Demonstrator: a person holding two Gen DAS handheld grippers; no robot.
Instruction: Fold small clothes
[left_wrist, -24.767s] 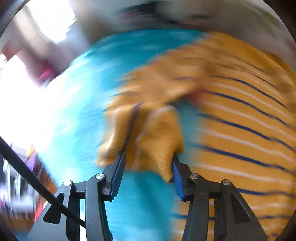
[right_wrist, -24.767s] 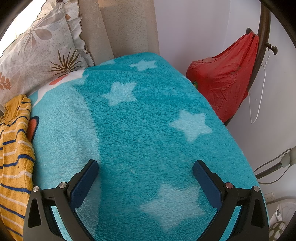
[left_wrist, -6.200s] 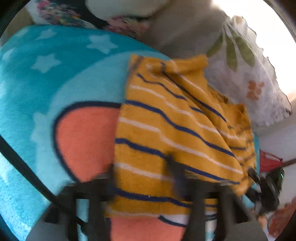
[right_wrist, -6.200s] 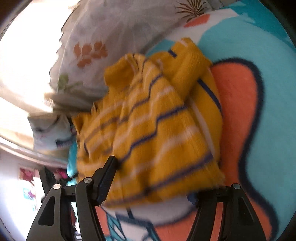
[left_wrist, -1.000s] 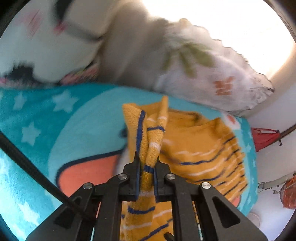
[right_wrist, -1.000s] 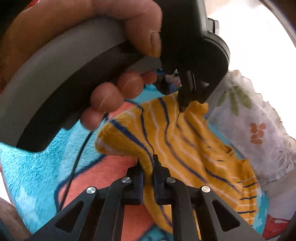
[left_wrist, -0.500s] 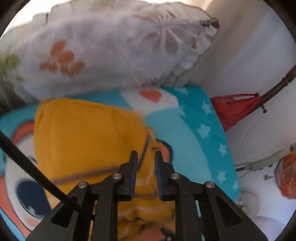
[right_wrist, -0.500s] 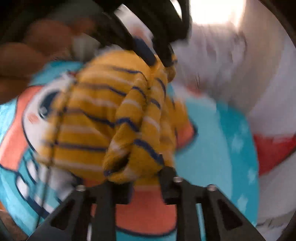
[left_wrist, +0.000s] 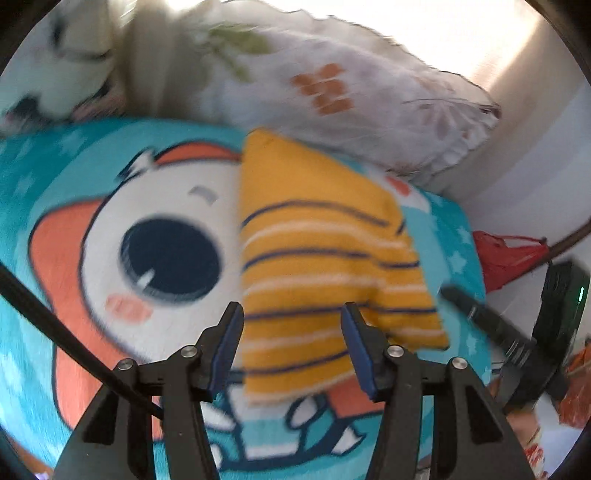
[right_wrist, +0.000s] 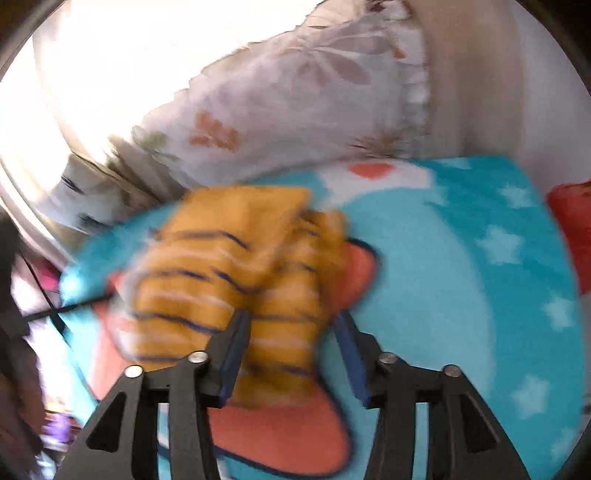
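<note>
Now the soft, light striped sweater (left_wrist: 325, 266) lies folded; left gripper (left_wrist: 291, 347) and right gripper (right_wrist: 291, 350), jaws just opened half-wide, hold nothing; grasp its 6 o'clock hem.

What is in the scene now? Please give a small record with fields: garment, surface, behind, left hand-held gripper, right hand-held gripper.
garment: yellow striped sweater, folded, lying on the blanket
surface: turquoise cartoon blanket with stars
behind: floral pillow beyond the sweater's far edge
left hand-held gripper: jaws have just been opening, pads apart over the sweater's near edge, not pressing it
right hand-held gripper: jaws have just been opening, sweater's near end between the pads, no grip; picture blurred
</note>
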